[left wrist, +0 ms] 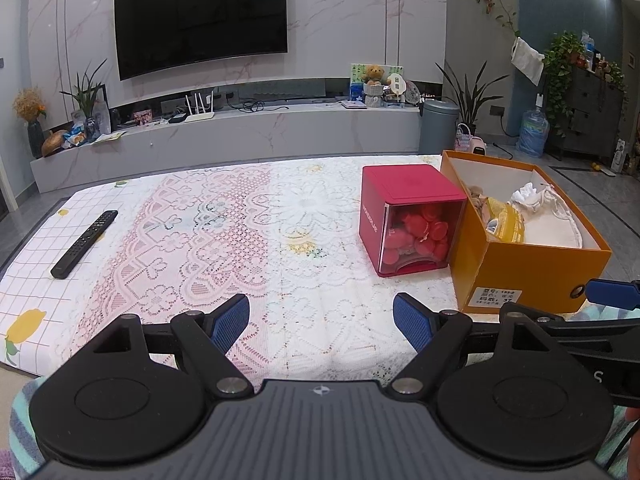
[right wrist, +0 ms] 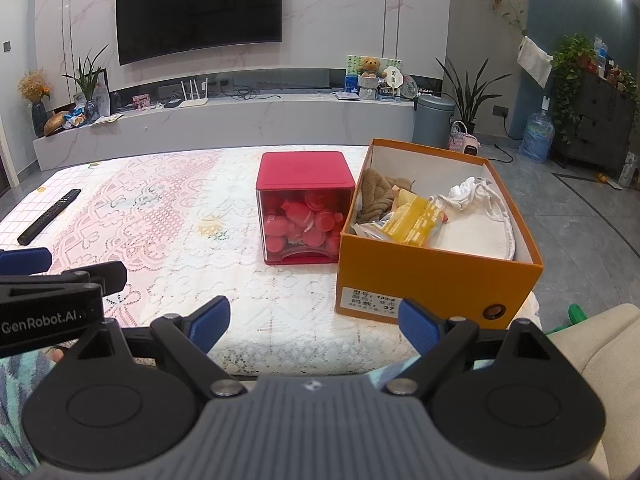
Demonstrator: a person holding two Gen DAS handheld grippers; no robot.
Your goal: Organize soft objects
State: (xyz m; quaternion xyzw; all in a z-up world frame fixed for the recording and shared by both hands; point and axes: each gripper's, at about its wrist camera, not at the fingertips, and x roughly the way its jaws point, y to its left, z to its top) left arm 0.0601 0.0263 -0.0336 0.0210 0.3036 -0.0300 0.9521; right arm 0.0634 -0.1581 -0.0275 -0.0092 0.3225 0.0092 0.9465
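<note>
An open orange cardboard box (right wrist: 436,276) stands at the table's right side, also in the left wrist view (left wrist: 524,268). In it lie a brown plush item (right wrist: 376,196), a yellow packet (right wrist: 416,220), a crumpled white cloth (right wrist: 468,192) and a white fabric piece (right wrist: 476,236). My left gripper (left wrist: 321,322) is open and empty, low over the table's near edge. My right gripper (right wrist: 314,320) is open and empty, just before the box's front left corner. Each gripper shows at the edge of the other's view.
A red cube container (right wrist: 306,208) with red round pieces behind its clear front stands left of the box. A black remote (left wrist: 85,243) lies at the table's left. A lace cloth (left wrist: 240,232) covers the table. A beige cushion (right wrist: 600,344) lies at right.
</note>
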